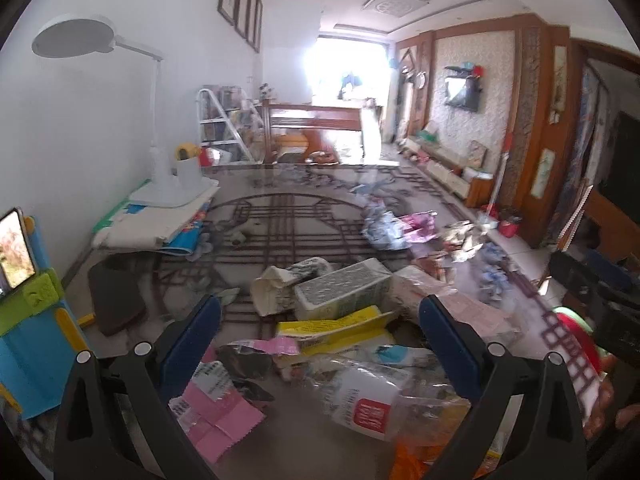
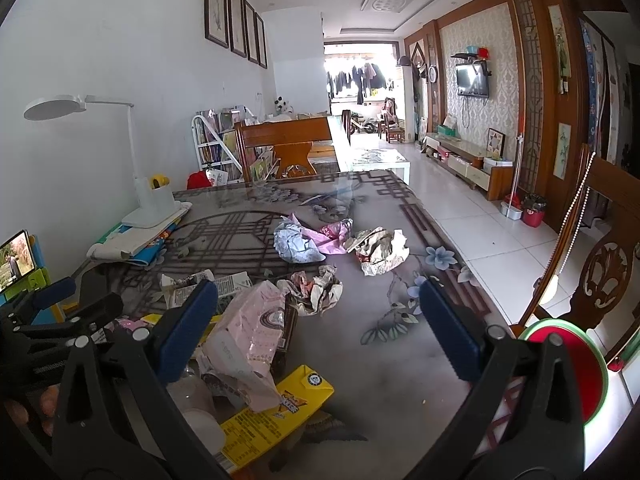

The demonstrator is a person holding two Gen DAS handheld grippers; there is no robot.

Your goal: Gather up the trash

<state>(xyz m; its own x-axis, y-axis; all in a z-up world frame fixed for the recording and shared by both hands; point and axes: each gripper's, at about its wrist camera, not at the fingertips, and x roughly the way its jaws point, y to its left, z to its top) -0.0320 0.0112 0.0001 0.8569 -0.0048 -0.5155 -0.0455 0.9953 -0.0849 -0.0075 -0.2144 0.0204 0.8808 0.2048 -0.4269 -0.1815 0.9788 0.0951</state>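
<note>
Glass covers the patterned table (image 2: 400, 364), and trash lies scattered across its near half. Left gripper (image 1: 320, 320): blue-padded jaws spread wide, nothing between them, hovering above a heap of litter. In that heap, a clear plastic bottle (image 1: 372, 400) with a red-and-white label lies on its side nearest the camera; just beyond it sit a flattened yellow carton (image 1: 340, 326), a grey-topped milk carton (image 1: 344, 290) and a crushed paper cup (image 1: 276, 282); pink wrapper scraps (image 1: 216, 416) lie to the lower left. Left view is motion-blurred. Right gripper (image 2: 320, 316): jaws likewise wide apart and empty, above the table. Beneath its left finger rests a crumpled pink wipes pack (image 2: 248, 336), overlapping a yellow snack box (image 2: 276, 412). Crumpled paper wads lie farther out: one near the centre (image 2: 316, 290), one toward the right edge (image 2: 380, 250), and a silver-and-pink foil wrapper (image 2: 304, 240) behind them, all apart from either tool. A white desk lamp (image 2: 148, 196) stands on books at the far left; a phone (image 2: 16, 260) leans on a coloured stand.
</note>
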